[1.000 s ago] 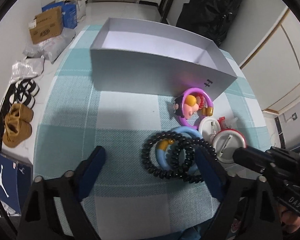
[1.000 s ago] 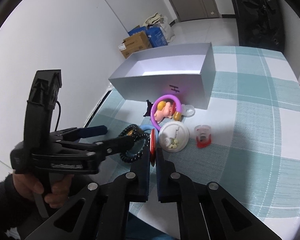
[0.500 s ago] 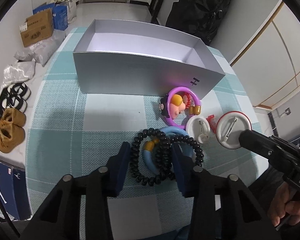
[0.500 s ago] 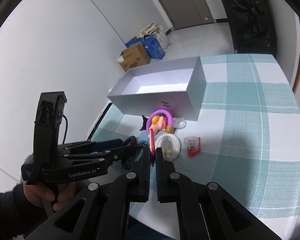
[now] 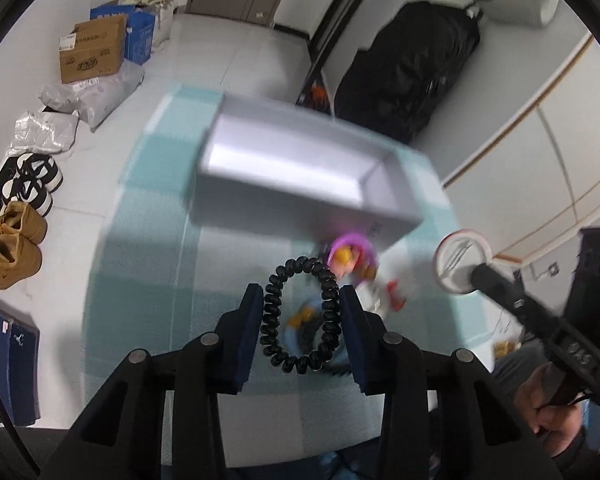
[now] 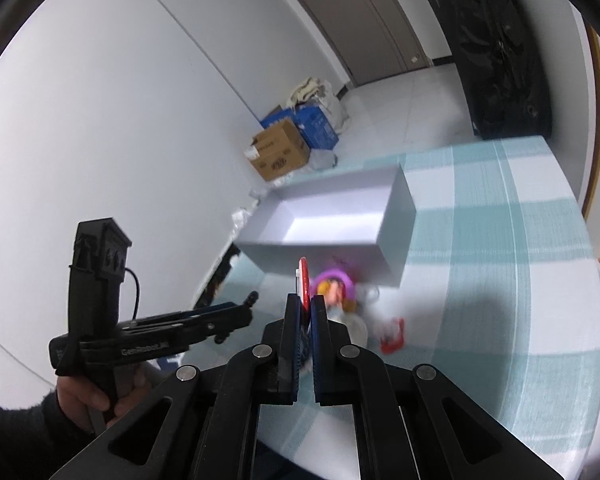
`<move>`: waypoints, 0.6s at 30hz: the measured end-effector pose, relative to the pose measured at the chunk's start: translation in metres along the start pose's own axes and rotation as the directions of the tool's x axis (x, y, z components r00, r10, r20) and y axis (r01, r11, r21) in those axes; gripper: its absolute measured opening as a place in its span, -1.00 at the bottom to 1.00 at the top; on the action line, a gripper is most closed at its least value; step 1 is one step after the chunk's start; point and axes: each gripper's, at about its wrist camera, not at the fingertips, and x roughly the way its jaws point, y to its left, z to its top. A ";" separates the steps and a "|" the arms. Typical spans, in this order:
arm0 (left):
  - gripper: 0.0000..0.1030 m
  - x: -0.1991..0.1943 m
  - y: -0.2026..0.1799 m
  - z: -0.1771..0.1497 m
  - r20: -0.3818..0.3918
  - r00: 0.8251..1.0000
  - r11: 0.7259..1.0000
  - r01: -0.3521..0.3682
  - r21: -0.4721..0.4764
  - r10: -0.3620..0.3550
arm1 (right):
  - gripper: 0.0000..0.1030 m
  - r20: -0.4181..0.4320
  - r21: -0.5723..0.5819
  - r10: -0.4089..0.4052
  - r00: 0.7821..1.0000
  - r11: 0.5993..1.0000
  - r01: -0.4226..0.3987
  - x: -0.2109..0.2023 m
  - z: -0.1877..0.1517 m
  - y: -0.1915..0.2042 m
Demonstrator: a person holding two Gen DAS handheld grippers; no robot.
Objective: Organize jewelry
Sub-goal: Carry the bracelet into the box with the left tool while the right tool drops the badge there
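Left tool (image 5: pixel 300 320): matte black plastic arms w/ dark blue flat pads, clenched on a black spiral hair tie (image 5: pixel 300 316) — glossy coiled-cord ring, squeezed into an upright oval between the pads, lifted off the desk. Its jaws have just been closing, w/ the tie between them.

Right tool (image 6: pixel 305 312): same black build, blue pads, clamped tight on a round badge (image 5: pixel 462 261) — flat disc, white face w/ thin red rim, pin bar across the back. In the right wrist view it shows edge-on, a thin red-white sliver sticking up past the tips. Badge held in the air, to the right of the box in the left wrist view.

Desk (image 6: pixel 500 248): woven cloth, teal & white check, soft weave texture. On it an open gray cardboard box (image 5: pixel 300 168), rectangular, smooth matte walls, pale inside, nothing seen in it. Just in front of the box: purple plastic ring w/ a cartoon figure charm (image 5: pixel 350 256), blurred. Below the lifted tie lies a light blue ring w/ a yellow bit (image 5: pixel 304 320), partly hidden. A small red & white piece (image 6: pixel 392 336) lies near, too blurred to name; white round disc (image 6: pixel 356 330) beside it.

A hand in a dark sleeve (image 6: pixel 96 396) grips the left tool's handle.
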 end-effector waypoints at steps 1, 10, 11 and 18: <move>-0.36 -0.001 0.000 0.002 0.013 1.000 1.000 0.003 -0.003 -0.003 | -0.92 0.005 0.001 0.002 1.000 1.000 -0.002 -0.001 0.005 0.000; -0.36 0.017 -0.003 0.058 0.042 0.998 0.998 0.048 -0.027 -0.047 | -0.92 0.003 0.003 0.007 1.000 1.000 -0.007 0.021 0.054 -0.004; -0.36 0.023 -0.003 0.063 0.032 0.998 0.999 0.047 -0.020 -0.046 | -0.92 -0.001 0.000 0.000 1.000 1.000 0.000 0.027 0.060 -0.005; -0.36 0.051 0.006 0.081 -0.020 0.999 1.000 0.030 -0.006 -0.030 | -0.92 -0.083 0.002 -0.028 0.996 1.000 0.028 0.066 0.078 -0.016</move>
